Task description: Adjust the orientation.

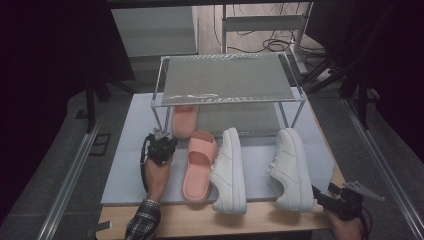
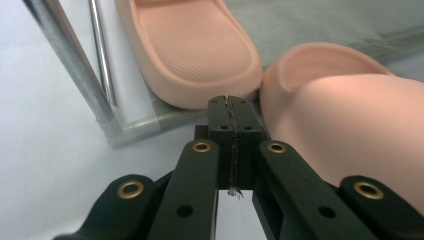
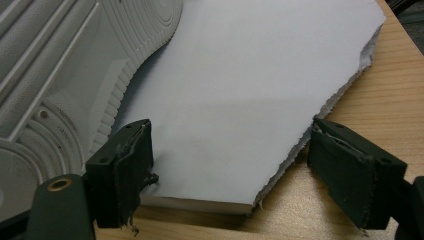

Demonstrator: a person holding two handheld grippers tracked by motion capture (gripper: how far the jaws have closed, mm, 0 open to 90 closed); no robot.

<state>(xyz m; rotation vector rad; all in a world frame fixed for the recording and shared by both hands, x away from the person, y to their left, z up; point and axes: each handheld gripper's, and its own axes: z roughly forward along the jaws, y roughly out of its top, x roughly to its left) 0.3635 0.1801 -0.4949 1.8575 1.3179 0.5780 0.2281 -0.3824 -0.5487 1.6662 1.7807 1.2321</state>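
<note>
done: one pink foam slide sandal (image 1: pixel 184 120) already sits under the clear two-tier shoe rack (image 1: pixel 227 80)
left: second pink foam slide sandal (image 1: pixel 199 165) and two white leather sneakers (image 1: pixel 230 170) lie on the pale mat (image 1: pixel 125 165)
left gripper (image 2: pixel 233 107): pressed together, empty, near that sandal's toe
right gripper (image 3: pixel 227 165): spread, idle

A wooden table (image 1: pixel 210 225) carries a pale grey mat (image 1: pixel 125 165) that covers most of its top, leaving a strip of bare wood along the near edge and the right side. The mat's right edge is torn and ragged. On the mat stands a metal-framed rack (image 1: pixel 227 80) with 2 grey shelves. 1 pink slide (image 1: pixel 184 120) lies under the rack's left end, and a second pink slide (image 1: pixel 199 165) lies just in front of it. 2 white sneakers (image 1: pixel 229 170) (image 1: pixel 291 167) lie on the mat to the right, their heels reaching over the near edge onto the wood.
</note>
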